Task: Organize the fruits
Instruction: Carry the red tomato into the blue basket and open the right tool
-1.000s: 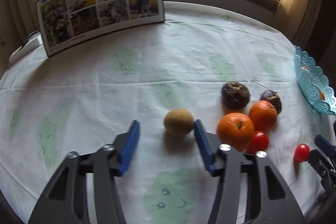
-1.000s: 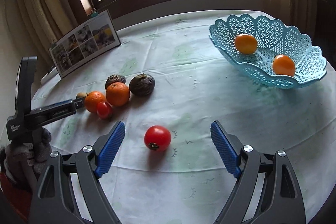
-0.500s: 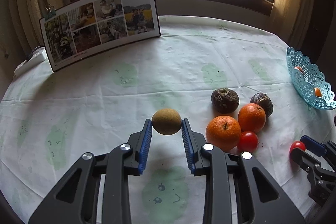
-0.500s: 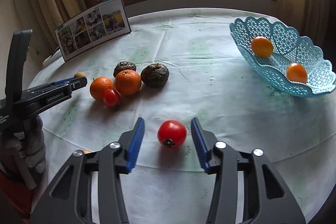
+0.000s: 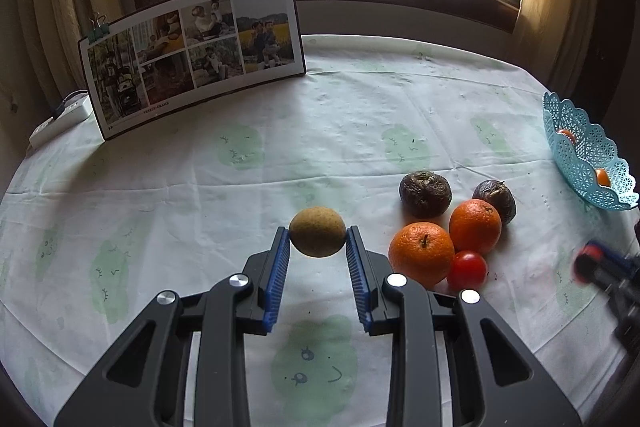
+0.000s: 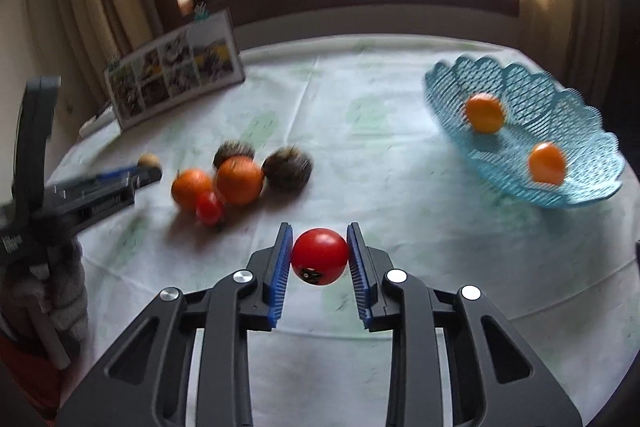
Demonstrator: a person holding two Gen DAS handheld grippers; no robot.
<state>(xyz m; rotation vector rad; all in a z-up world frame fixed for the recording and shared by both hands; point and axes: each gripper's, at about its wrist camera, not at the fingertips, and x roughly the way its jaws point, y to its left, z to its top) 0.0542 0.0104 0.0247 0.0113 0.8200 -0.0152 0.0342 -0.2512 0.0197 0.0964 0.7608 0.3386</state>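
Between left fingers (image 5: 282, 259), kiwi (image 5: 317, 231); between right fingers (image 6: 281, 257), tomato (image 6: 319, 256).

fruit cluster (image 6: 236, 179) left, basket (image 6: 592, 183) right, cloth (image 6: 380, 155) between

Left tool (image 5: 317, 241): black plastic frame with triangular cut-outs, silver round screw heads at the pivots, blue ribbed pads (image 5: 277, 281) on both fingers. Right tool (image 6: 319, 254): same build, same blue ribbed pads (image 6: 361, 279) and silver screws. In the right wrist view, the left tool's black side carries small white lettering, blurred. The hand (image 6: 54, 291) wears a grey knitted glove.
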